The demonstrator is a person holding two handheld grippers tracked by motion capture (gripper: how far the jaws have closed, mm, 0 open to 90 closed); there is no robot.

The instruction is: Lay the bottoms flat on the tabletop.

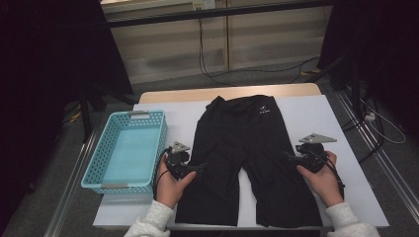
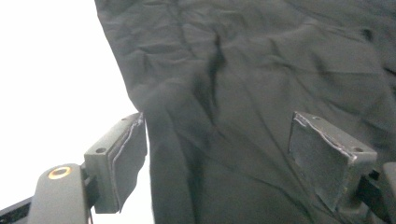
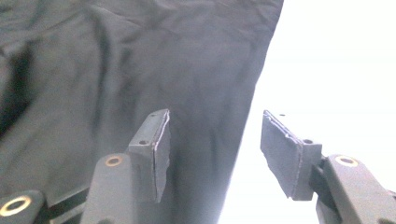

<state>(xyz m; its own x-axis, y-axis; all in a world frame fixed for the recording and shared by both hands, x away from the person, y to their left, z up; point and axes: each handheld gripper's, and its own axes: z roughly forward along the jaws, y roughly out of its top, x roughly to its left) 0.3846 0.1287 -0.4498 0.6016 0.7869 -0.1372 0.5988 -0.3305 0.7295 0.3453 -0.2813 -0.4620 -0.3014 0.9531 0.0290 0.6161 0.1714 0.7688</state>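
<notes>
Dim room, grey floor, pale wall panels behind.

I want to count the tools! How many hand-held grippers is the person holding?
2. The left hand-held gripper sits at the left edge of the black shorts, near the blue basket. The right hand-held gripper sits at the shorts' right edge.

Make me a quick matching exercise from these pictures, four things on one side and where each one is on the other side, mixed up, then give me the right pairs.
Things:
1. black shorts
2. blue basket
3. left gripper
4. right gripper

Places:
A. at the shorts' right edge, jaws open astride it
B. on the table's left side, beside the shorts
C. spread flat in the middle of the white table
D. at the shorts' left edge, jaws open

Pairs: 1-C, 2-B, 3-D, 4-A
</notes>
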